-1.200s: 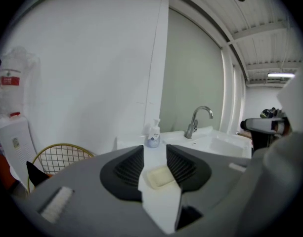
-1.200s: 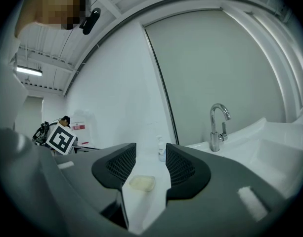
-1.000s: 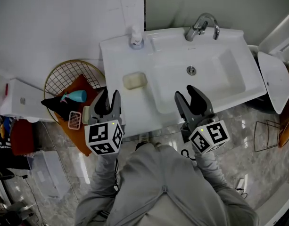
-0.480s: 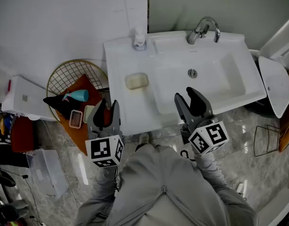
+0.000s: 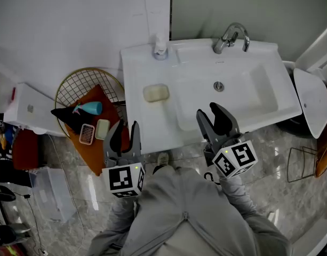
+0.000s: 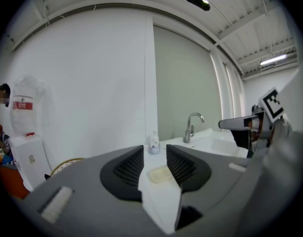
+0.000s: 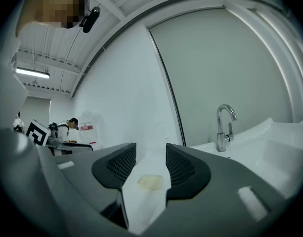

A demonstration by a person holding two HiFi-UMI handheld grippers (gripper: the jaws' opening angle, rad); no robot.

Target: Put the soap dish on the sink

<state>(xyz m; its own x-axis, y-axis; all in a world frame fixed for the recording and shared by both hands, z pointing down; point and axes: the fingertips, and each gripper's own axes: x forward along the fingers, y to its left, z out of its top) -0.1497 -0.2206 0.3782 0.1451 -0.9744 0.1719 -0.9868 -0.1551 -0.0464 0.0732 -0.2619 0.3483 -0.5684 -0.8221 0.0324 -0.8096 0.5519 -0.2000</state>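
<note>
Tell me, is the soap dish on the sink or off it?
On it: the soap dish lies flat on the sink's ledge, beside the basin.

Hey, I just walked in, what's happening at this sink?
A person stands at a white sink, one hand-held gripper in each hand. The left hand-held gripper and the right hand-held gripper hover near its front edge, jaws apart, holding nothing. The pale soap dish already sits on the sink's left ledge, clear of both.
</note>
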